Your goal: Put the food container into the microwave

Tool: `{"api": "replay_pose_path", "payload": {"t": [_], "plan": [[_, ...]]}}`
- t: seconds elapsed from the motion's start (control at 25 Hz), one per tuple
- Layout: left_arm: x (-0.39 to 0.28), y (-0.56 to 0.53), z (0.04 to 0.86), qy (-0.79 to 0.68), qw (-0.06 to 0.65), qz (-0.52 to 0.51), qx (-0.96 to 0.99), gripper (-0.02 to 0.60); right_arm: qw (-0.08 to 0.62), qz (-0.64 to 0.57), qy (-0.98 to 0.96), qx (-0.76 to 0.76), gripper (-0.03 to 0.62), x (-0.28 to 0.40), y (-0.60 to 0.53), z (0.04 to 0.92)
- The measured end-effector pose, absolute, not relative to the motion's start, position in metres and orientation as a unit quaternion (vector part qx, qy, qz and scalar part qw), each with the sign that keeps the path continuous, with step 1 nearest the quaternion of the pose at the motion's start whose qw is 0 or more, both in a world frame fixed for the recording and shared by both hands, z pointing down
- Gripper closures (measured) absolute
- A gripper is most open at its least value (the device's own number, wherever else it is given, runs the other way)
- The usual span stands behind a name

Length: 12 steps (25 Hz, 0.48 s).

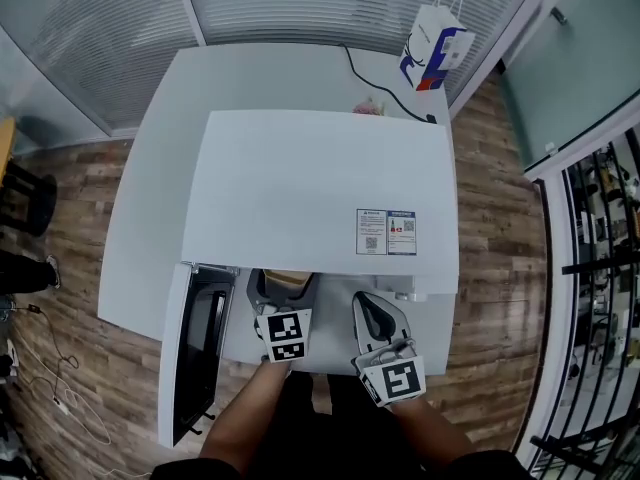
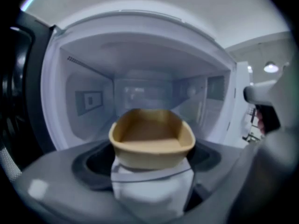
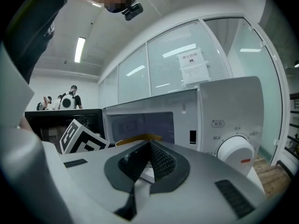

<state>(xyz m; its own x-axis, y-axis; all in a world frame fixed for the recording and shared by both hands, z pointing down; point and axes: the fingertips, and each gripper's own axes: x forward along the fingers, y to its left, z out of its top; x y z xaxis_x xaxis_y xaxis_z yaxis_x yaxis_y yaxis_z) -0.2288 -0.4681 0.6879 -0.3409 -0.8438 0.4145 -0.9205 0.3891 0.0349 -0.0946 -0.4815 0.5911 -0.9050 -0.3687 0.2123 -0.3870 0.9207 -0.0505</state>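
Note:
A tan food container [image 1: 287, 280] is held at the mouth of the white microwave [image 1: 320, 188], with my left gripper [image 1: 282, 290] shut on it. In the left gripper view the container [image 2: 152, 141] sits level between the jaws, just before the lit, empty cavity [image 2: 140, 87]. The microwave door [image 1: 200, 343] hangs open to the left. My right gripper [image 1: 372, 308] is shut on nothing, in front of the control panel. In the right gripper view its pads meet [image 3: 149, 146], the dial [image 3: 236, 153] lies to the right, and the container's rim [image 3: 140, 138] peeks past the jaws.
The microwave stands on a white table [image 1: 150, 188]. A white paper bag [image 1: 435, 46] and a black cable [image 1: 375, 83] lie at the table's back. Glass walls run behind, a black rack [image 1: 600, 268] stands at right, and cords [image 1: 60, 388] lie on the floor at left.

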Motion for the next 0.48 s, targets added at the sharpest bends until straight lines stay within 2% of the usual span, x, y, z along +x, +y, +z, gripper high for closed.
{"api": "replay_pose_path", "payload": {"t": [0.48], "plan": [[-0.247, -0.489, 0.702, -0.835, 0.188, 0.135, 0.499, 0.092, 0.106, 0.063, -0.979, 0.163, 0.595, -0.102, -0.473, 0.601]]}}
